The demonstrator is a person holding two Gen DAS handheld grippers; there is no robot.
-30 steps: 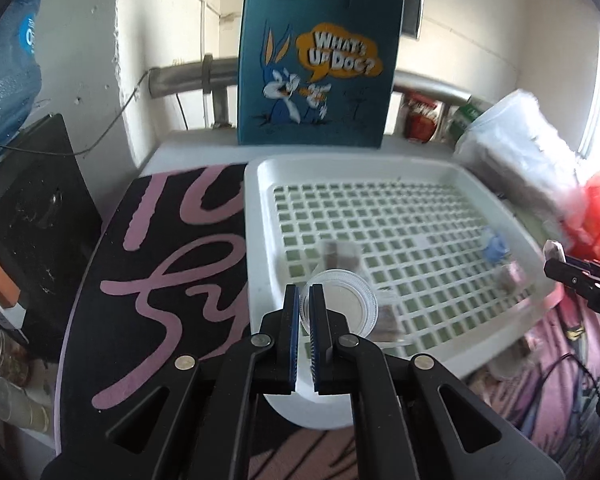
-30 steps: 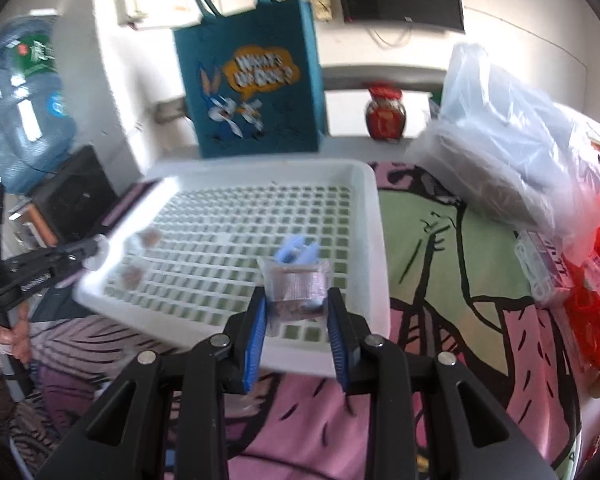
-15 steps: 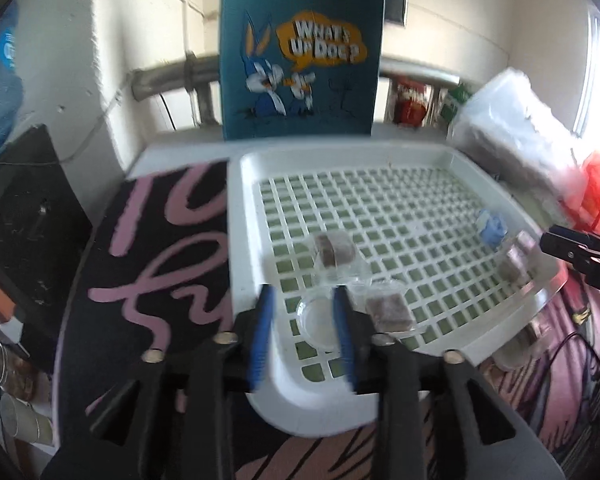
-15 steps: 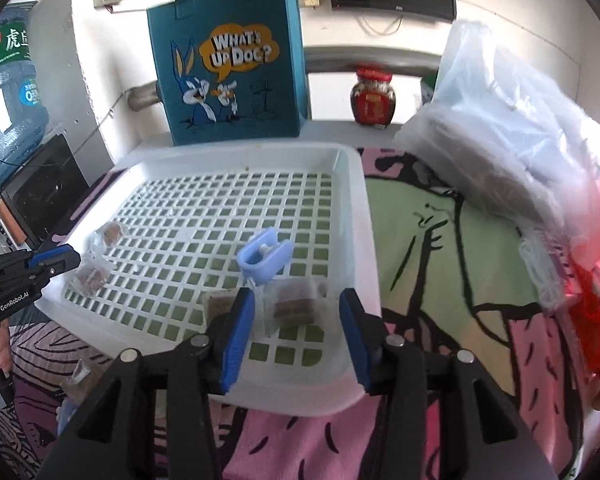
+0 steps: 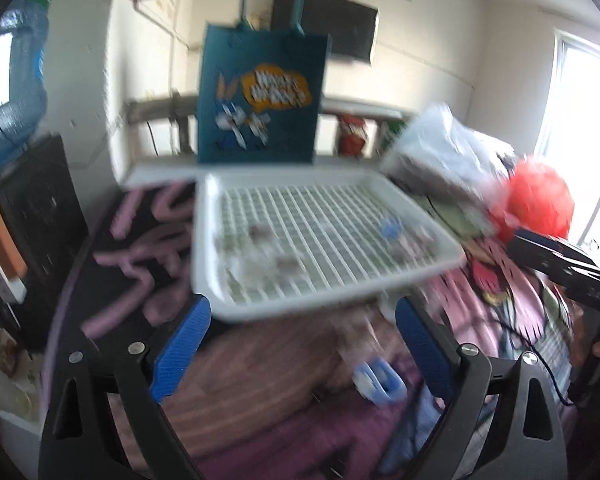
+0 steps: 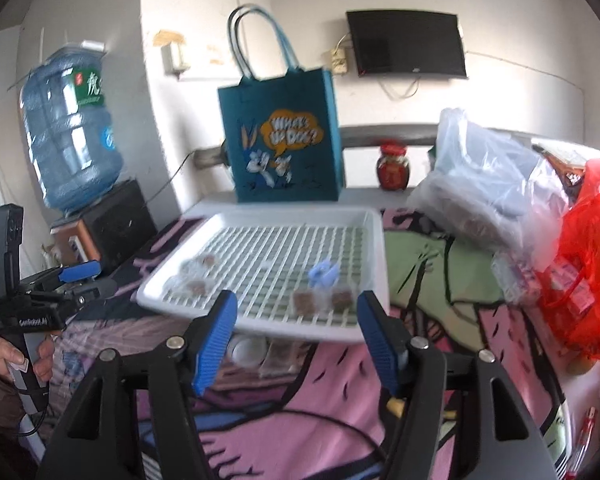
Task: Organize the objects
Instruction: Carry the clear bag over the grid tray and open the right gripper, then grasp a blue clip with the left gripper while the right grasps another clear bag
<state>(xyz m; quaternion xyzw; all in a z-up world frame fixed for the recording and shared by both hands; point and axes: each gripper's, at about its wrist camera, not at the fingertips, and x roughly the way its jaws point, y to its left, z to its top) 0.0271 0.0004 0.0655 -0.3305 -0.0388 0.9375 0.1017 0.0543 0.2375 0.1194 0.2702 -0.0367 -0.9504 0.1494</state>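
Both grippers hang back from the white slatted tray, jaws spread wide and holding nothing. The right gripper frames the tray's near edge between its blue pads. Just beyond the jaws, inside the tray, two small brown packets lie side by side with a pale blue clip behind them. Further to the left of the jaws, two more packets sit near the tray's left rim. The spread suggests items are being gathered in the tray, each pair laid nearest the gripper that serves that side.

Below the right jaws, in front of the tray, a small white cup and a clear wrapped piece rest on the pink patterned cloth, seemingly not yet sorted.

The left gripper, in a blurred view, stands equally wide, the tray edge just ahead of its pads. A blue clip lies on the cloth below and to the right of its jaws, likely among the next things to collect.
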